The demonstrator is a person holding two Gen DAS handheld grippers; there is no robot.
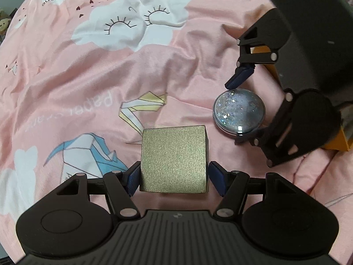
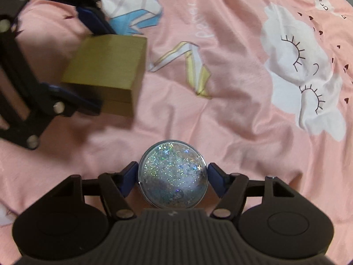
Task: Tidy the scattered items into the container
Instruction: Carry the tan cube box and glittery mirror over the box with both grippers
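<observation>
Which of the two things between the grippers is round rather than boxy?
The glittery blue round disc, between the right gripper fingers; the gold square box has flat sides and corners.

Left wrist view: mounted on the left gripper (image 1: 174, 176), looking almost straight down along its fingers. Close range. Own fingers fill the lower third of frame; a gold box (image 1: 174, 159) sits at lower centre, pink printed bedsheet (image 1: 77, 77) behind.

Right wrist view: mounted on the right gripper (image 2: 173, 180), steeply downward, also close. Glitter disc (image 2: 173, 174) at lower centre.

Overlap: each camera catches the other. Right gripper (image 1: 238, 110) and disc (image 1: 239, 112) appear right of centre in the left view; left gripper (image 2: 86, 66) and box (image 2: 108, 72) sit upper left in the right view. Sheet (image 2: 220, 110) prints appear in both, turned about opposite ways.
</observation>
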